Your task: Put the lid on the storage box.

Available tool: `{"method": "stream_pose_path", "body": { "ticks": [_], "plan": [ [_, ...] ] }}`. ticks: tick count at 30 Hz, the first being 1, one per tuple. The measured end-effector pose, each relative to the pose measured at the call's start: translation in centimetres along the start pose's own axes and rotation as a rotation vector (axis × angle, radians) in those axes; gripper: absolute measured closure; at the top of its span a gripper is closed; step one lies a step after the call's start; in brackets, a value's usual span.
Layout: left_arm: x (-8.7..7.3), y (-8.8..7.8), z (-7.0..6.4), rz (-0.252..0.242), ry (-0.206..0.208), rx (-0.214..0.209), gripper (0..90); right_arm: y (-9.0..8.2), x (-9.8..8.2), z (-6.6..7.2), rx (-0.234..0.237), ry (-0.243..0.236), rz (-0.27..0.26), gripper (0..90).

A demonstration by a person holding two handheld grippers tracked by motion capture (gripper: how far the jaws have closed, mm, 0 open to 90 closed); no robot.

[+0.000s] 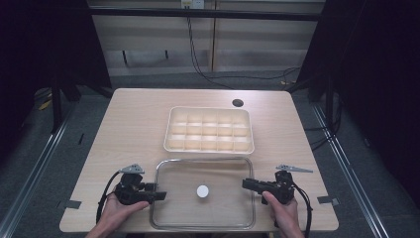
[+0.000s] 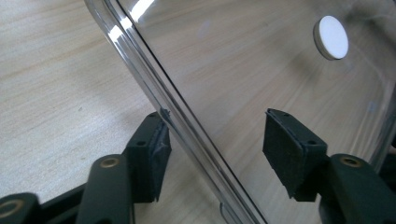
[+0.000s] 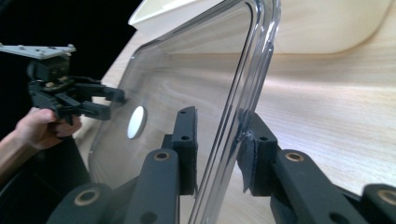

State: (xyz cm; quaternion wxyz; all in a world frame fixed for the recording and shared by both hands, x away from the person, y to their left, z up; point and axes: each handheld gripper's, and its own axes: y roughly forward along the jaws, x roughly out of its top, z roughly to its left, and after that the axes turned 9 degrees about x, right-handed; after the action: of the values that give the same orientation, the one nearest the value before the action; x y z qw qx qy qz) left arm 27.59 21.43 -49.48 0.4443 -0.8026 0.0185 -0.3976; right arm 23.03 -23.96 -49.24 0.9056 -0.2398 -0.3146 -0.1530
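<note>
A clear plastic tray [image 1: 203,159] lies flat near the table's front edge, with a white round disc [image 1: 202,191] at its middle. My left gripper [image 1: 161,195] is at its left rim. In the left gripper view the jaws [image 2: 217,135] straddle that rim [image 2: 154,88]: the outer pad rests against it and the inner pad stands well off, so the gripper is open. My right gripper [image 1: 246,184] is at the right rim. In the right gripper view its pads [image 3: 218,135] close on the rim [image 3: 243,70] from both sides. The disc [image 3: 136,122] and the left gripper [image 3: 114,103] lie beyond.
A cream tray [image 1: 168,130] divided into several compartments sits just behind the clear tray, mid-table. A dark round hole [image 1: 237,102] is in the tabletop behind it. Bare wood lies left and right of both trays. Cables trail on the floor beyond the table.
</note>
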Motion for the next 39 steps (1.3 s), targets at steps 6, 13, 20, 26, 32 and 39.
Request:
{"method": "stream_pose_path", "body": {
  "ticks": [6, 13, 20, 26, 32, 39],
  "plan": [
    [0.0, -0.7, 0.2, -0.037, 0.001, -0.004, 50.0, 0.1, 0.0, -0.1, -0.022, 0.009, 0.004, 69.8],
    [0.0, -1.0, 0.2, -0.06, -0.012, -0.002, 54.7, 0.3, 0.1, 0.0, -0.061, 0.0, 0.017, 67.0],
    [0.1, -1.7, 0.4, -0.094, -0.015, -0.006, 58.8, 0.6, 0.4, 0.2, -0.075, 0.001, 0.018, 66.4],
    [0.3, -2.2, 0.4, -0.125, -0.019, 0.0, 62.0, 0.6, 0.7, 0.4, -0.079, -0.006, 0.003, 66.5],
    [0.7, -2.7, 0.2, -0.14, -0.006, 0.015, 63.8, 0.5, 1.0, 0.9, -0.088, -0.025, -0.019, 66.7],
    [1.2, -3.1, -0.2, -0.171, 0.019, 0.014, 67.0, 0.0, 1.6, 1.4, -0.106, -0.05, -0.032, 66.5]
  ]
}}
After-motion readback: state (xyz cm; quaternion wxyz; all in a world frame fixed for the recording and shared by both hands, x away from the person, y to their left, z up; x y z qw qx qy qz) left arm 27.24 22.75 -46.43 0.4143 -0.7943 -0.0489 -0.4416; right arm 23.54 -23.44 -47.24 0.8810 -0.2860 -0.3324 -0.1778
